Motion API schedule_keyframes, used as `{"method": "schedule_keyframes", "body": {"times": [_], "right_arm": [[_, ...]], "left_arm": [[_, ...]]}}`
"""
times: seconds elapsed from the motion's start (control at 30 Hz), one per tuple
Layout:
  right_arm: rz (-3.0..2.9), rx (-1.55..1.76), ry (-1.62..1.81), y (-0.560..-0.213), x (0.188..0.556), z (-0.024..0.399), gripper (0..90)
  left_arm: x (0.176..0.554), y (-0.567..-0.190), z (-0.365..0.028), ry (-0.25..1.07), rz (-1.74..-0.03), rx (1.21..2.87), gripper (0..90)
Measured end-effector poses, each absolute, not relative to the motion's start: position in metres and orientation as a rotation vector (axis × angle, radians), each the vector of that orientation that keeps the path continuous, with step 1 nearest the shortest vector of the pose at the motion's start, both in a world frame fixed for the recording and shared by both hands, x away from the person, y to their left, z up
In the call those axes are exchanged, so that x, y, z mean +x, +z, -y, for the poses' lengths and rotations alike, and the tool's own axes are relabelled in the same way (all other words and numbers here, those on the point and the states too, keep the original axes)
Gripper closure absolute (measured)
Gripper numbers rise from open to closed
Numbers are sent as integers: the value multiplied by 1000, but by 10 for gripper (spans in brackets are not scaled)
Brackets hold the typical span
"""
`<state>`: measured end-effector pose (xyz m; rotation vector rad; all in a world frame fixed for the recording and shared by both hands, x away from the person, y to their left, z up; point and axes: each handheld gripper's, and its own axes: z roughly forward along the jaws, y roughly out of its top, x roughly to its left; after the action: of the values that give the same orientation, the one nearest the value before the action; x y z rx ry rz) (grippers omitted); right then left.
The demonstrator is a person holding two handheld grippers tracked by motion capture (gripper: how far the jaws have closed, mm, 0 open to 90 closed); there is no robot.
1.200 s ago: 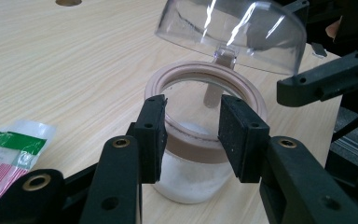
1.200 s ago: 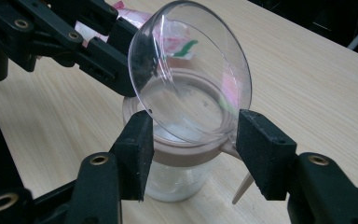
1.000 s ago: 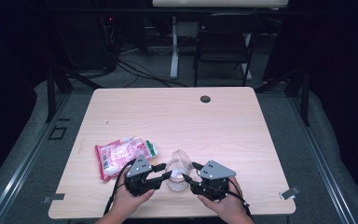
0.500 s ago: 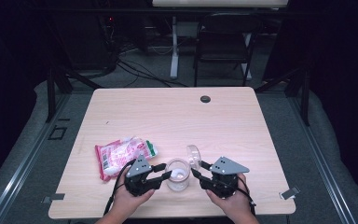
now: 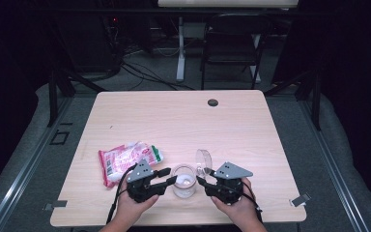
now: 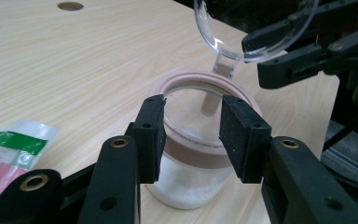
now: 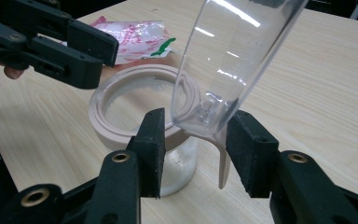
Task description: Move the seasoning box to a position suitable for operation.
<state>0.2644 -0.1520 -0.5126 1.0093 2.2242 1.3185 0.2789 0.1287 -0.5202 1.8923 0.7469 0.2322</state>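
A clear glass jar (image 5: 183, 181) with a beige rim (image 7: 121, 93) stands near the table's front edge, with something white in its bottom. Its hinged clear lid (image 5: 203, 158) stands swung up on the jar's right. My left gripper (image 5: 172, 175) is shut on the near part of the rim (image 6: 191, 154), one pad on each side. My right gripper (image 7: 198, 114) has its jaws either side of the lid's lower end (image 7: 205, 112). They have just been opening, and a sliver of gap shows at the left pad.
A pink and white packet (image 5: 128, 162) with a green strip lies left of the jar, beside my left hand. The wooden table (image 5: 174, 121) has a round cable hole (image 5: 213, 102) at the back. A chair (image 5: 232, 48) stands beyond it.
The lid has swung from over the jar's mouth to upright on its right. My right gripper has shifted slightly right with it. The left gripper and the jar have stayed put.
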Motion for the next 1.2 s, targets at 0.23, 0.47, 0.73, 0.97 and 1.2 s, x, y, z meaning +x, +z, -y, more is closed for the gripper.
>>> {"method": "schedule_keyframes", "body": {"times": [0.23,0.47,0.73,0.97,1.2], "right_arm": [[-2210,1048,1357,-516,273,151,586],[-2222,1057,1346,-517,281,152,671],[-2232,1070,1387,-518,289,153,722],[-2226,1080,1410,-519,295,155,732],[-2216,1088,1449,-521,301,156,735]], "left_arm": [[279,-523,-136,267,-773,1887,581],[276,-525,-141,307,-790,1906,575],[274,-528,-145,319,-817,1907,574],[273,-530,-144,325,-811,1933,574],[273,-534,-139,313,-805,1955,574]]}}
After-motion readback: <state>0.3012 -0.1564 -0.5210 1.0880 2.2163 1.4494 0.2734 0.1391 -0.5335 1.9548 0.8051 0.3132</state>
